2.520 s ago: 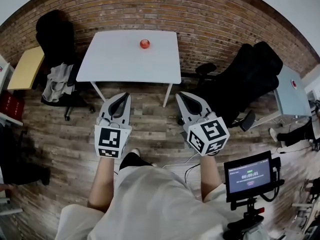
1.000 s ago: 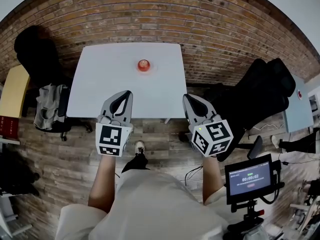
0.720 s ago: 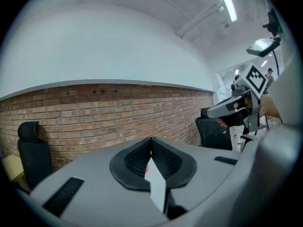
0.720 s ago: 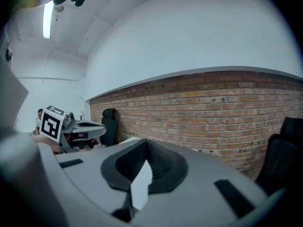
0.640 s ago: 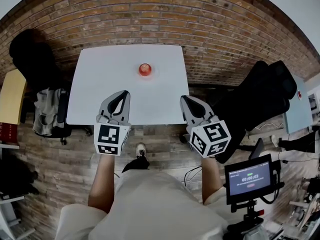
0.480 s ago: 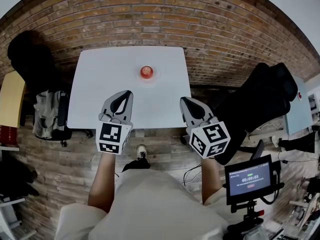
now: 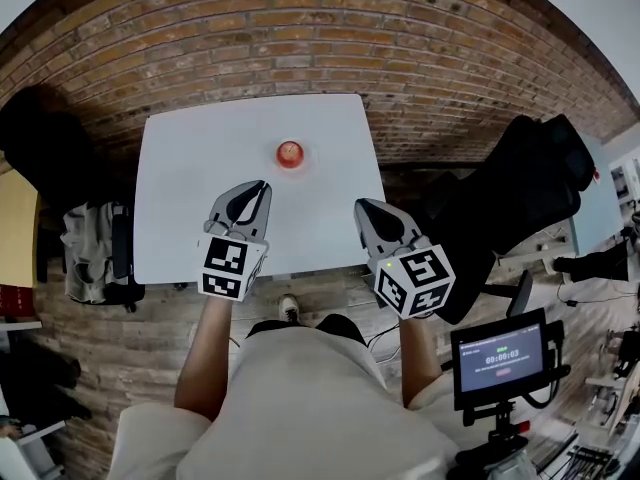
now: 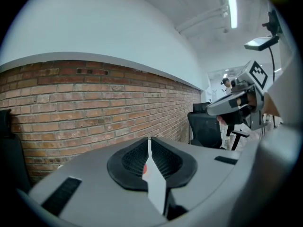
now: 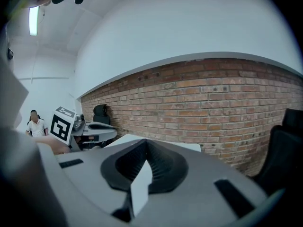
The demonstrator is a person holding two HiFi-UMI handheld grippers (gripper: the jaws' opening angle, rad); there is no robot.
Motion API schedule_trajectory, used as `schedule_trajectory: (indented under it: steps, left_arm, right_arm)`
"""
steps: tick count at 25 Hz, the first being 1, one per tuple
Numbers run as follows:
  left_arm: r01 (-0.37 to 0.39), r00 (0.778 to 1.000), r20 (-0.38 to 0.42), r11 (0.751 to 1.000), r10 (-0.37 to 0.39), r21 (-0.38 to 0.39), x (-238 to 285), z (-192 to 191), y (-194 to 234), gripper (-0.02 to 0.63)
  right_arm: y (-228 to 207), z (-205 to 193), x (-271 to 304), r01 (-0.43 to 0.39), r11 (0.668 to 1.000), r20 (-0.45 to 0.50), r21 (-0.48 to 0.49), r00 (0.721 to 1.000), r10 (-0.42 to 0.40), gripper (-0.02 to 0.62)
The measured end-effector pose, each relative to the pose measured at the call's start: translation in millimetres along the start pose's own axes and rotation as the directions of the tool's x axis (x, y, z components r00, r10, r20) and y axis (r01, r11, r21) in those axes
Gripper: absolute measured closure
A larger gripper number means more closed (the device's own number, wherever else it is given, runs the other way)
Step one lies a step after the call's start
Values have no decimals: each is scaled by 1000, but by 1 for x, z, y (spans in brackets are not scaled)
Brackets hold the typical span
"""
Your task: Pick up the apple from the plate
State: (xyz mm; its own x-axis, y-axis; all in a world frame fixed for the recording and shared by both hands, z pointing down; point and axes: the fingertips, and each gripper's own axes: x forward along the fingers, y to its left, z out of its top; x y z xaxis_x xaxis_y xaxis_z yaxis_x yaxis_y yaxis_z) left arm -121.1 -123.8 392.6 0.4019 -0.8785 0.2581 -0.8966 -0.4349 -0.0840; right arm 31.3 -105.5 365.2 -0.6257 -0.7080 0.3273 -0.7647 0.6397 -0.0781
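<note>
A red apple sits on a small pale plate at the far middle of a white table. My left gripper is shut and empty over the table's near part, short of the apple and slightly left of it. Over the table's near right corner my right gripper is also shut and empty. In the left gripper view the jaws meet, with a sliver of the red apple showing through them. The right gripper view shows shut jaws with the table's edge beyond.
A brick wall runs behind the table. Black office chairs stand to the right, and a chair draped with clothes to the left. A small monitor on a stand is at the lower right.
The person has walked up to the table. Both grippers now reach over its near edge, closer to the apple. Both pairs of jaws stayed shut.
</note>
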Motion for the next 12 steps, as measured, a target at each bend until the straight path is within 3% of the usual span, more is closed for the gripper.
schedule_trajectory:
  steps: [7,12]
  left_arm:
    - [65,997,-37,998,-64,20,21,-3,3,597]
    - [69,997,-48,997,-68,16,32,-6,9,597]
  right_arm:
    - [-2,6,9,16,1000,-9,1,1000,-16,592]
    - [0,5,17,12,1000,-21,7,1000,-12,592]
